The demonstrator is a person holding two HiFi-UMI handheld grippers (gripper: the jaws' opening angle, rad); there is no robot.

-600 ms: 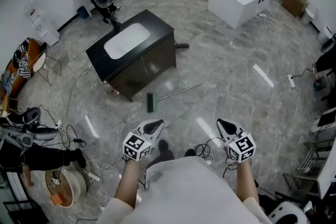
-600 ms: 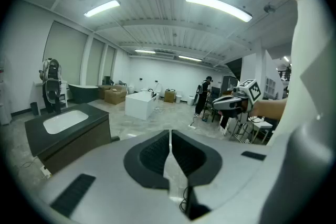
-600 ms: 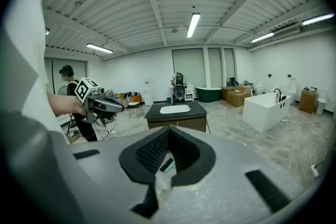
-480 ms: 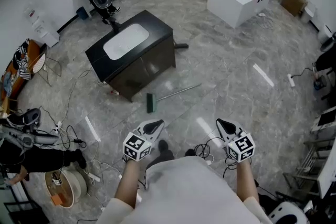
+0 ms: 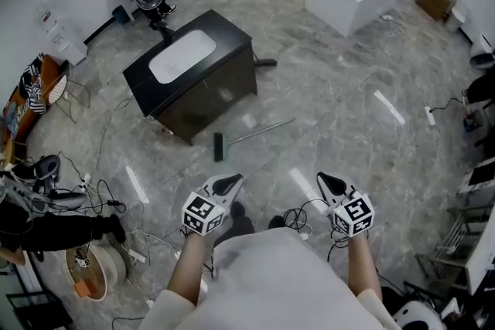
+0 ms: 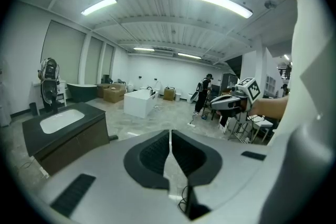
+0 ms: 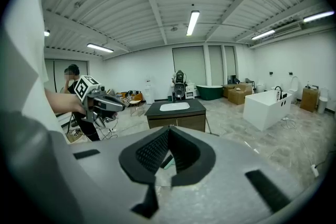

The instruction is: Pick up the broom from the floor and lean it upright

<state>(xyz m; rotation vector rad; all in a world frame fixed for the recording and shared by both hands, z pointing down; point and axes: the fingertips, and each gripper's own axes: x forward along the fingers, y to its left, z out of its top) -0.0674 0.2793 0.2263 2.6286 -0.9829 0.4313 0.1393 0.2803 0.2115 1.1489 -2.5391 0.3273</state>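
Flat on the grey stone floor (image 5: pixel 348 89), just beside a dark sink cabinet (image 5: pixel 189 77): the broom (image 5: pixel 255 132), dark green head nearest the cabinet, thin pale handle angled away. Left gripper (image 5: pixel 228 183) and right gripper (image 5: pixel 329 183) both closed on nothing, low by the body and well apart from the broom. Probably light and stiff, with a slim, perhaps slippery handle; best gripped mid-handle or nearer the head for balance. No brand, label or readable writing visible, only black-and-white square markers on the gripper cubes.
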